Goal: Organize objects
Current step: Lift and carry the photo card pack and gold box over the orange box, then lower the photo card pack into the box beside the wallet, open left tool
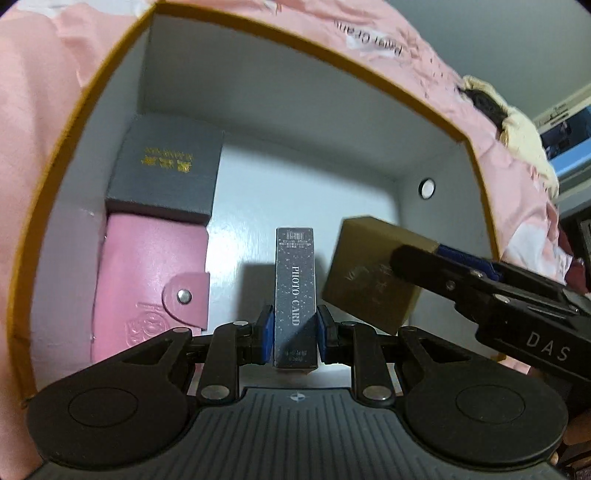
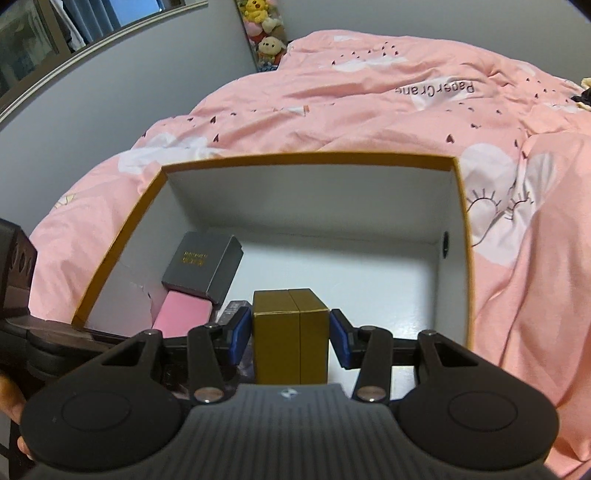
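Observation:
A big storage box with an orange rim (image 1: 369, 70) and white inside lies on the bed; it also shows in the right wrist view (image 2: 306, 158). My left gripper (image 1: 294, 326) is shut on a dark speckled "PHOTO CARD" box (image 1: 295, 291), upright inside the big box. My right gripper (image 2: 291, 336) is shut on a gold box (image 2: 290, 339), held inside the big box just right of the photo card box; the gold box also shows in the left wrist view (image 1: 369, 273). A grey box with gold lettering (image 1: 166, 170) sits on a pink wallet (image 1: 147, 280) at the left wall.
A pink duvet (image 2: 369, 92) surrounds the big box. Plush toys (image 2: 264, 33) stand against the far wall. A round magnet (image 1: 427, 188) sits on the box's right inner wall. Bare white floor (image 2: 351, 266) lies at the back right of the box.

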